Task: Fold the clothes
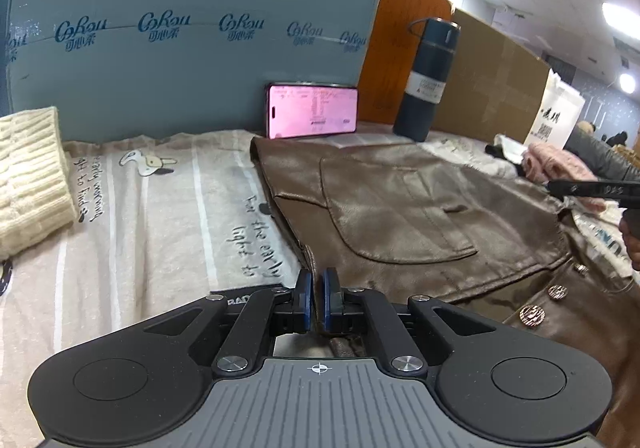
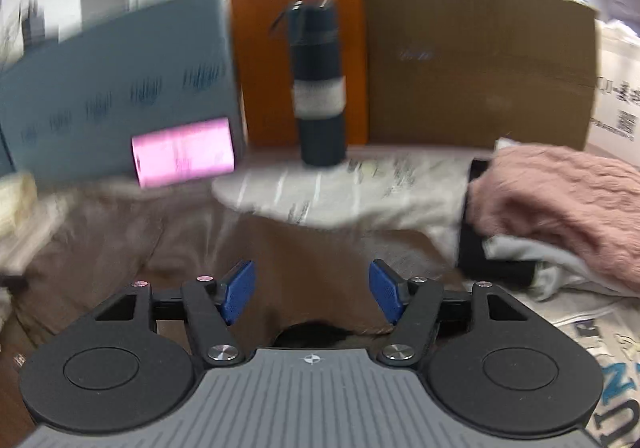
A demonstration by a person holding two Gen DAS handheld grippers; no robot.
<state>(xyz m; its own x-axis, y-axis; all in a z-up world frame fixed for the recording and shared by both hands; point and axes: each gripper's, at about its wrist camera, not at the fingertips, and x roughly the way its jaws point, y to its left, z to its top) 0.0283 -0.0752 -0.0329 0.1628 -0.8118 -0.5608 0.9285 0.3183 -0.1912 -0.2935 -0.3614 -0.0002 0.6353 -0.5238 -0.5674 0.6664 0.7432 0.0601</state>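
A brown leather jacket [image 1: 420,216] with a chest pocket and metal buttons lies spread on a printed beige sheet [image 1: 160,216]. My left gripper [image 1: 319,288] is shut on the jacket's left edge, the leather pinched between the blue pads. My right gripper [image 2: 312,292] is open and empty, hovering over the brown jacket [image 2: 304,248]; its view is motion-blurred. The right gripper's black body shows at the right edge of the left wrist view [image 1: 600,190].
A lit pink phone [image 1: 312,110] leans on a blue-grey carton [image 1: 180,40]. A dark flask [image 1: 428,80] stands by cardboard panels [image 1: 492,84]. A cream knit [image 1: 28,176] lies at the left. A pink fluffy garment [image 2: 560,204] sits on white and black clothes at the right.
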